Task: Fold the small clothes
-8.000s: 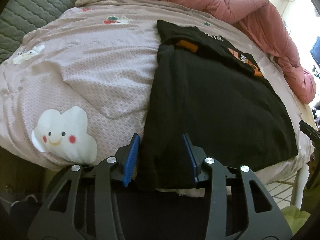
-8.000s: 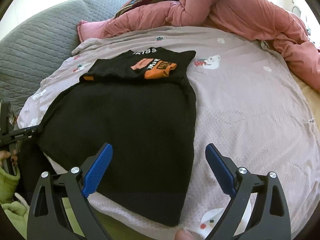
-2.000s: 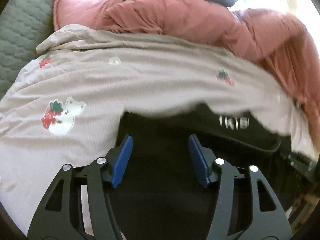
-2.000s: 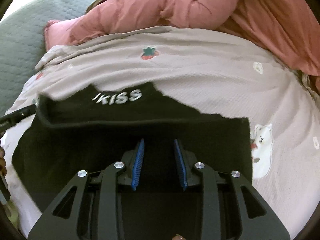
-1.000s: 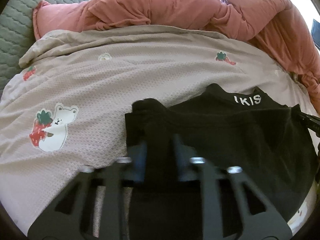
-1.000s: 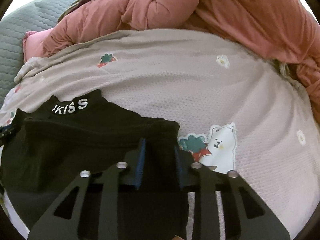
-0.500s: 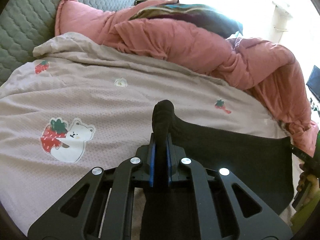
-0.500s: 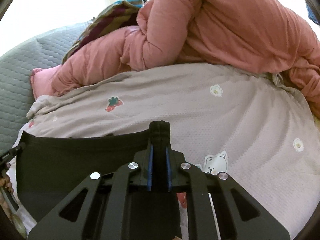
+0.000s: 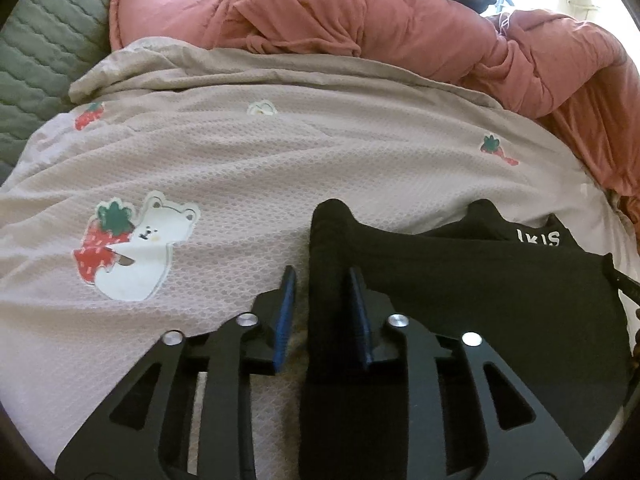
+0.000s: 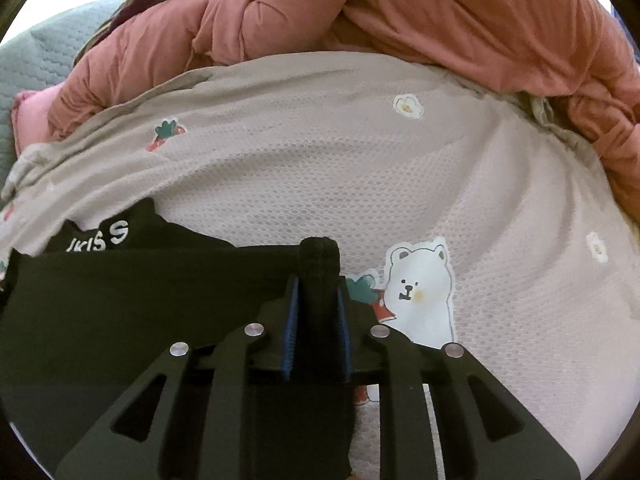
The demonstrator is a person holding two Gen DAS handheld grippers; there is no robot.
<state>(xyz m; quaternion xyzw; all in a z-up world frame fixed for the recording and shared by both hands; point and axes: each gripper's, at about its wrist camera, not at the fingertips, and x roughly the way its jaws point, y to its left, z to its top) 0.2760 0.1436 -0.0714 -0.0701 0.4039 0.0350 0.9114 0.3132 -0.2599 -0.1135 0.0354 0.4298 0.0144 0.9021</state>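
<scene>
On one bedspread (image 9: 360,152), one black garment (image 9: 480,280), two tools

We are looking from just behind each gripper, forward and downward along its fingers, both cameras sitting close over the bedspread (image 9: 360,160). In the left wrist view the left gripper (image 9: 322,312) is filling the lower frame, with the black garment (image 9: 500,300) spreading off to its right. In the right wrist view the right gripper (image 10: 318,312) is doing the same, the garment lying to its left. Both views are sharing that garment (its white lettering (image 10: 100,240) is showing in each) and the pink duvet (image 10: 440,20) heaped beyond the fingertips.
</scene>
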